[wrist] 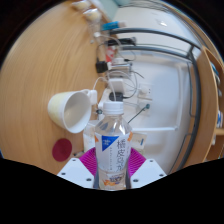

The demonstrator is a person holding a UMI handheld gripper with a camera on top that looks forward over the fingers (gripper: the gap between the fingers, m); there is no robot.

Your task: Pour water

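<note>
Magenta pads of the tool press both sides of a clear water bottle, white cap on, label facing the camera; tool clamped on it. Bottle upright, held above the wooden counter. White cup just left of the bottle neck, tipped on its side, mouth leftward. White tray beyond, right.

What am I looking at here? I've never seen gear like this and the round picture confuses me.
This is a hand-held gripper, carried by a person, not a robot arm. The camera rides on it and looks forward along its two fingers, whose pink pads show at the bottom. Between them stands a clear water bottle with a white cap; the fingers seem to press on it. Beyond it a white cup lies tipped on its side on the wooden table. Cables lie further back.
</note>
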